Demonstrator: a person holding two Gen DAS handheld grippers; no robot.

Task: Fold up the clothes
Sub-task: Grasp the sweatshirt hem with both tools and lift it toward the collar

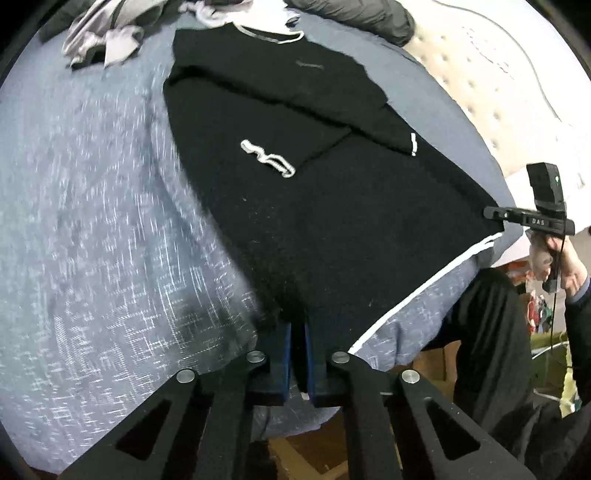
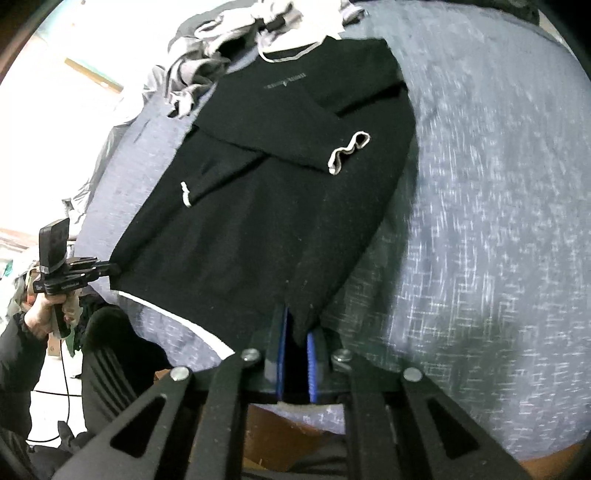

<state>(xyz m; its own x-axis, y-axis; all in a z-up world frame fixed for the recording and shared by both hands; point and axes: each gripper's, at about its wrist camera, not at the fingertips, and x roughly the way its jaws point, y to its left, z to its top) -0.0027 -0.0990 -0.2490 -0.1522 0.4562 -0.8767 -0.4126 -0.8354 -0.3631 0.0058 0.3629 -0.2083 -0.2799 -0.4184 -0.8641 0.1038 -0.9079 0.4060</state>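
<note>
Sweater (image 1: 332, 221): black knit, soft, light, likely to sag and drape; lies flat mid-bed, sleeves crossed over chest | Grip: your left gripper (image 1: 298, 343) and right gripper (image 2: 295, 343) are each clamped on a hem corner; keep hold there | Surface: grey-blue bedspread (image 1: 92, 240), some friction | Room: crumpled grey clothes (image 1: 103, 40) beyond the sweater's collar.

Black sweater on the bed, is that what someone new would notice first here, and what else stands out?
Yes: the black sweater fills the middle of the grey bedspread, both sleeves folded across its chest. The left gripper and the right gripper are each shut on a bottom corner of its white-edged hem. A heap of grey clothes lies beyond the collar.
</note>
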